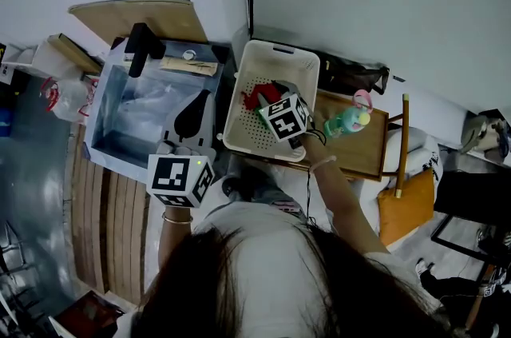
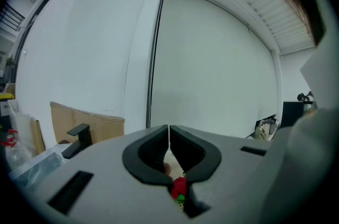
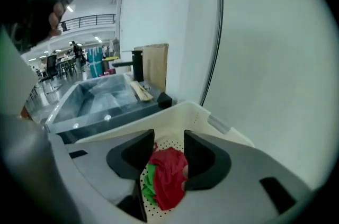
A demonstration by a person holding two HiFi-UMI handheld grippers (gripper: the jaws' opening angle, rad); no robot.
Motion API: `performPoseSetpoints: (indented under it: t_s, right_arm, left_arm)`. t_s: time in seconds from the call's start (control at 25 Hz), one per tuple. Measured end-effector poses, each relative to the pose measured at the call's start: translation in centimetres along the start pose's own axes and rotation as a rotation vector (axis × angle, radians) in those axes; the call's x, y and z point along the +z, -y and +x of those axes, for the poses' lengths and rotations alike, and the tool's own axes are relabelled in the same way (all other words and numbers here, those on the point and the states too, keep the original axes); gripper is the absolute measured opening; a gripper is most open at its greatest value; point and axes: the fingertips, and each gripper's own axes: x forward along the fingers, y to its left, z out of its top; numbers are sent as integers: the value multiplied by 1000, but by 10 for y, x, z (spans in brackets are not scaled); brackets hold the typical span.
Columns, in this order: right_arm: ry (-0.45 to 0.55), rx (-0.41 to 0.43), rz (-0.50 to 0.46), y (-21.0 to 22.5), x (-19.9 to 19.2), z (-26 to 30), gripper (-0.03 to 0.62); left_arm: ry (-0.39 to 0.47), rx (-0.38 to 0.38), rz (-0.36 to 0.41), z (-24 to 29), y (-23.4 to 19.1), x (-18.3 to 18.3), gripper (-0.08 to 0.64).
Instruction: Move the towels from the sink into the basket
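A steel sink [image 1: 120, 129] stands at the left, a cream perforated basket [image 1: 239, 101] right of it. In the basket lie a red towel [image 1: 257, 95] and a green one. My right gripper [image 1: 269, 93] hangs over the basket; in the right gripper view its jaws [image 3: 169, 138] stand apart, with the red towel [image 3: 169, 175] and the green towel [image 3: 150, 186] lying loose between and below them inside the basket [image 3: 180, 112]. My left gripper [image 1: 200, 98] sits between sink and basket, its jaws [image 2: 169, 127] touching, nothing held. A scrap of red towel [image 2: 179, 186] shows beneath them.
A black faucet [image 1: 142, 47] and a wooden piece [image 1: 189, 66] sit on the sink's far edge, with a cardboard sheet [image 1: 136, 17] behind. Right of the basket a wooden tray holds a green bottle [image 1: 347, 121]; an orange bag [image 1: 407, 208] hangs beside it.
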Motion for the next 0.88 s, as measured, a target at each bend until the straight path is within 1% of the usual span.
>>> performPoseSetpoints:
  t_s: [0.2, 0.44, 0.56, 0.72, 0.88]
  right_arm:
    - [136, -1, -1, -11, 49, -35, 177]
    - [312, 20, 8, -23, 106, -76, 112]
    - [384, 19, -4, -26, 130, -95, 79]
    - [451, 39, -22, -34, 154, -109, 46]
    - [494, 81, -2, -41, 169, -118, 28]
  left_arm:
    - [5, 34, -5, 2, -13, 2, 17]
    - [20, 83, -9, 1, -29, 5, 17]
    - [31, 107, -7, 0, -34, 9, 17]
    - [51, 153, -4, -4, -44, 15, 17]
    - [62, 206, -5, -13, -54, 16, 17]
